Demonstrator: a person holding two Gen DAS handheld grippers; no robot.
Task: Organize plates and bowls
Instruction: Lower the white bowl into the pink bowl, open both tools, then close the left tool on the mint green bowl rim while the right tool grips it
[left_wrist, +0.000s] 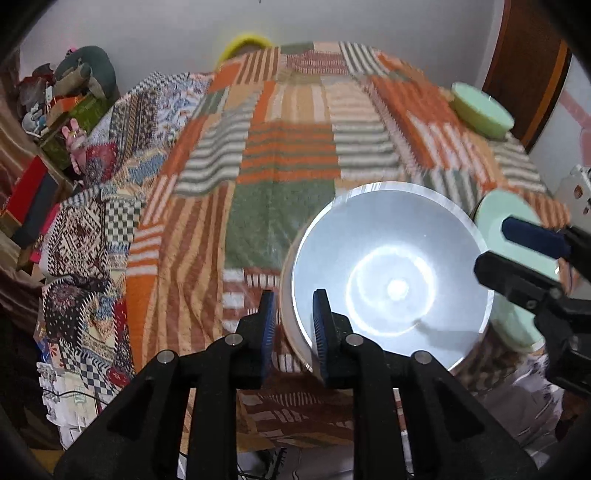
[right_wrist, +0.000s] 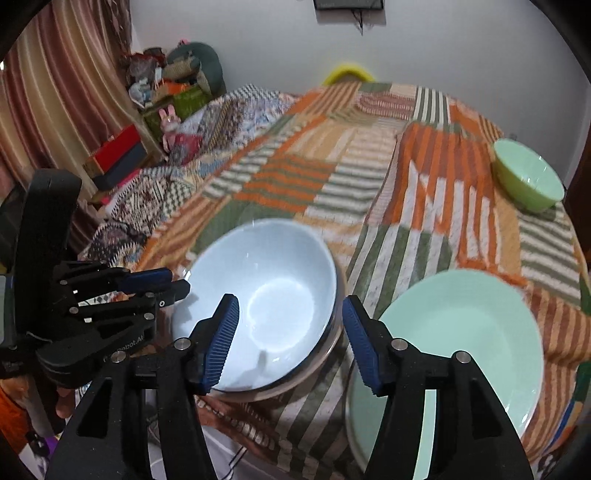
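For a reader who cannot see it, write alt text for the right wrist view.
A pale blue bowl sits nested in another bowl on a striped patchwork cloth, between the open right tongs, which grip nothing. A mint green plate lies to its right, a green bowl farther back, and the left tongs reach the bowl's left rim.

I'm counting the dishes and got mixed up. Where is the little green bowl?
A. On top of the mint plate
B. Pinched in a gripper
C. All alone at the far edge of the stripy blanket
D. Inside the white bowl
C: the green bowl sits by itself on the blanket, far from the white bowl and the mint plate, with no gripper near it.
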